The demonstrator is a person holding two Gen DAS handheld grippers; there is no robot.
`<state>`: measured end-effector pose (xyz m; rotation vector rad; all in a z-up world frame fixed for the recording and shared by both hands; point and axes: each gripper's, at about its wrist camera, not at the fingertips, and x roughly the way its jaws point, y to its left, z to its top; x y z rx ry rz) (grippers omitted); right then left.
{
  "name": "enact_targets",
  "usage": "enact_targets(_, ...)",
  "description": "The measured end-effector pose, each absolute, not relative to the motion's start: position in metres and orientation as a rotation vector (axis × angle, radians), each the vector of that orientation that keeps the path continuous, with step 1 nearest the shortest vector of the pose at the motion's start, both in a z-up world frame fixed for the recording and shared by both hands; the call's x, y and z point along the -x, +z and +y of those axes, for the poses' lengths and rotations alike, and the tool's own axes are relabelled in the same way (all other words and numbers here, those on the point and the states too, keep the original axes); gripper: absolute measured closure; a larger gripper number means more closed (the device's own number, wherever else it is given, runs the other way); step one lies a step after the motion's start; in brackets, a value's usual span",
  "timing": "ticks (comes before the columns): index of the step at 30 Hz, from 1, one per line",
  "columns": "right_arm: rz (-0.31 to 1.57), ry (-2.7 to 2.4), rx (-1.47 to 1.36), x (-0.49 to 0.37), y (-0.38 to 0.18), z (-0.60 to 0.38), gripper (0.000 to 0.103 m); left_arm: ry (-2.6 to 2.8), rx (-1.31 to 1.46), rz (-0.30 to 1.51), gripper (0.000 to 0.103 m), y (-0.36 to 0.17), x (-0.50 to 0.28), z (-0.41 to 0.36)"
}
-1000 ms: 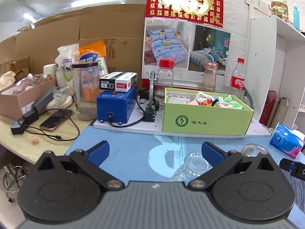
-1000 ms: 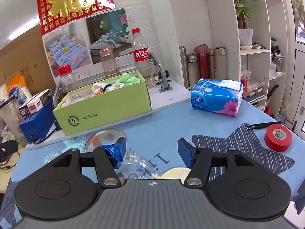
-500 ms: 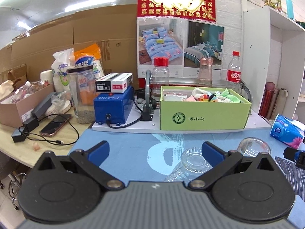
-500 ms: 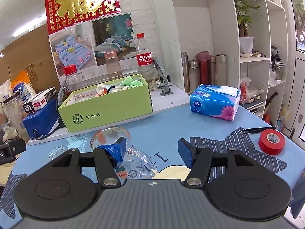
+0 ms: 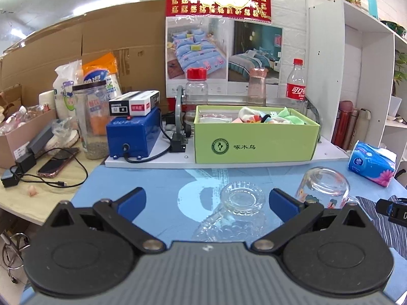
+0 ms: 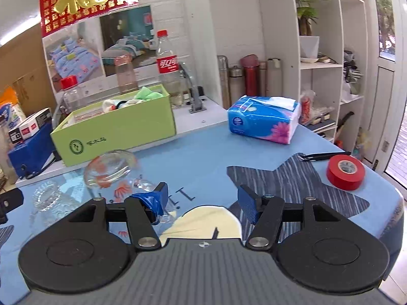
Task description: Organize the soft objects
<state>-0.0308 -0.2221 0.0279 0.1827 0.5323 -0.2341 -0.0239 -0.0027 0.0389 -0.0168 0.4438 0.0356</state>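
The left gripper (image 5: 206,199) had its jaws spread wide with nothing held; a ribbed clear glass (image 5: 240,203) lay on its side on the blue cloth (image 5: 152,178) in the gap between them, apparently untouched. The right gripper (image 6: 201,199) stood partly apart and empty, over a pale patch of the cloth. Both probably hovered low and short of the green box (image 5: 254,142) because nothing soft lay within reach yet.

The soft things (image 5: 269,117), small bright socks or cloths, sat heaped inside the green box toward its right end. In front of the box a second, painted glass (image 6: 112,170) also lay tipped over; the two glasses stood between the grippers and the box and would likely have needed clearing or reaching over. Right of the box lay a tissue pack (image 6: 264,119), and further right a red tape roll (image 6: 346,172).
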Motion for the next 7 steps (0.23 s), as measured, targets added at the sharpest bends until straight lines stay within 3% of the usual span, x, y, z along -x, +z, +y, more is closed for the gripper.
enact_targets(7, 0.545, -0.219, -0.165, 0.0299, 0.0252, -0.2162, 0.057, 0.046, 0.04, 0.443, 0.001, 0.0379, 0.0245, 0.0059)
